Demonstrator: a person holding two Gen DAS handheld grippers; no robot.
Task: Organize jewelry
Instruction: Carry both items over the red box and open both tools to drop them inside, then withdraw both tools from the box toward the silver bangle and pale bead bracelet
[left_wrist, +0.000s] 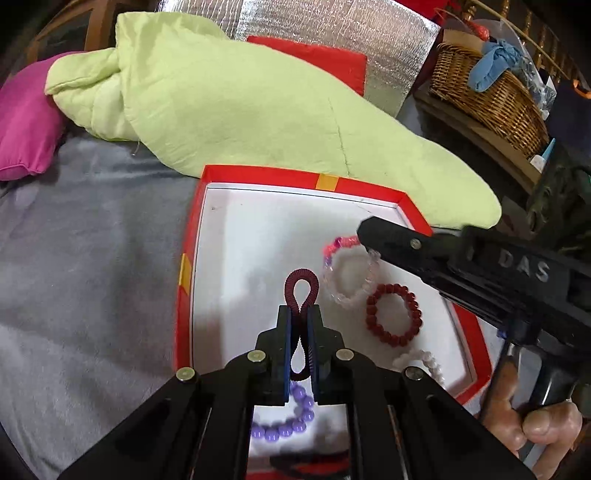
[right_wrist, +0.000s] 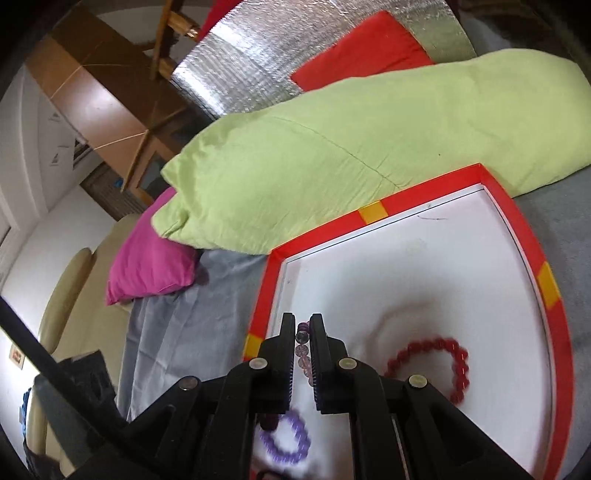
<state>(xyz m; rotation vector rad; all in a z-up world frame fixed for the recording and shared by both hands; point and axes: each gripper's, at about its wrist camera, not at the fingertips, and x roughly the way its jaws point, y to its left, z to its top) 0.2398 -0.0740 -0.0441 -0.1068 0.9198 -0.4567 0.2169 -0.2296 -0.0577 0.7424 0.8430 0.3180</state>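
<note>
A red tray (left_wrist: 258, 172) with a white floor lies on the grey bed. My left gripper (left_wrist: 300, 314) is shut on a dark red coiled band (left_wrist: 301, 286), whose loop sticks out past the fingertips above the tray. My right gripper (left_wrist: 365, 236) comes in from the right. In the right wrist view this gripper (right_wrist: 303, 319) is shut on a clear and pink bead bracelet (right_wrist: 303, 343), which hangs at its tip over the tray (left_wrist: 347, 275). On the tray floor lie a dark red bead bracelet (left_wrist: 393, 314), a white one (left_wrist: 421, 363) and a purple one (left_wrist: 291, 421).
A light green quilt (left_wrist: 229, 103) lies right behind the tray, with a pink pillow (left_wrist: 26, 118) at the left. A red cushion (left_wrist: 314, 55) and a silver mat (left_wrist: 332, 26) are further back. A wicker basket (left_wrist: 487, 92) stands at the right. A person's hand (left_wrist: 535, 428) grips the right tool.
</note>
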